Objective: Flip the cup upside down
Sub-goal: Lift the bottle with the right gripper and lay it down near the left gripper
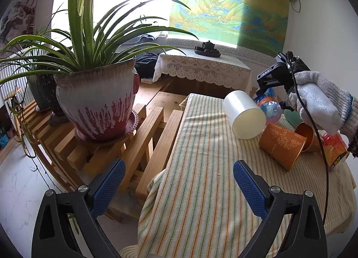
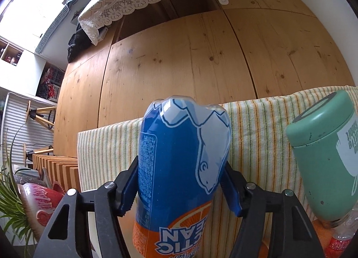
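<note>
A frosted white cup point(image 1: 245, 116) lies on its side on the striped cloth point(image 1: 201, 191), its flat end turned toward my left gripper. Two orange cups point(image 1: 283, 146) point(image 1: 306, 134) also lie tipped over beside it. My left gripper point(image 1: 179, 166) hangs open over the cloth's near left part with nothing between its blue pads. A gloved hand point(image 1: 322, 103) holds my right gripper point(image 2: 180, 166), which is shut on a blue and orange drink bottle point(image 2: 179, 168) point(image 1: 269, 106); its label reads upside down and its base points away from the camera.
A mint green tumbler point(image 2: 324, 157) stands tilted to the right of the bottle. A red-orange bottle point(image 1: 334, 148) lies at the cloth's right edge. A large potted plant point(image 1: 96, 106) sits on a slatted wooden rack on the left. A lace-covered low table point(image 1: 201, 68) stands beyond.
</note>
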Available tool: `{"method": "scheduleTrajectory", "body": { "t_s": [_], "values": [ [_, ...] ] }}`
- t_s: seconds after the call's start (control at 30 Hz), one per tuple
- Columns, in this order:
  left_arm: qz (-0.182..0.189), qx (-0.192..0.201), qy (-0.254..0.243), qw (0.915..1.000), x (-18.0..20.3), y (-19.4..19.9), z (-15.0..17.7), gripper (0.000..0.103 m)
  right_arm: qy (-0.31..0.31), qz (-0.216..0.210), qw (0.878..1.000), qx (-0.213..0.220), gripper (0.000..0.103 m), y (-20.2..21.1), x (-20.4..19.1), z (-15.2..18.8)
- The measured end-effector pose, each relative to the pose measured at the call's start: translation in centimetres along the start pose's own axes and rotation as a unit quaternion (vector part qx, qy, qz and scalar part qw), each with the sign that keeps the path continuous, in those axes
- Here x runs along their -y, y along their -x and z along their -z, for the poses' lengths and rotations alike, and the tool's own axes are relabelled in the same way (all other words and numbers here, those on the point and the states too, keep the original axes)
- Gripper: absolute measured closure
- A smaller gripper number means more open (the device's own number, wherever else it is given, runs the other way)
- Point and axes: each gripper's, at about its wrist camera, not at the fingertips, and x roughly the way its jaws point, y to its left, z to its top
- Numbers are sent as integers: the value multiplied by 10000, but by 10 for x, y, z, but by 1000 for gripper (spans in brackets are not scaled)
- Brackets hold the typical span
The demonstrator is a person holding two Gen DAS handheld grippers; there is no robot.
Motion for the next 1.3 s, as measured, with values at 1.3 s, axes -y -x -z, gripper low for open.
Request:
{"method": "scheduleTrajectory", "body": {
  "t_s": [1.3],
  "values": [
    [1188,-248,-1003,9875,93,69,9,4,-1517,-1162,9799,568,42,87,136,243]
  ]
}}
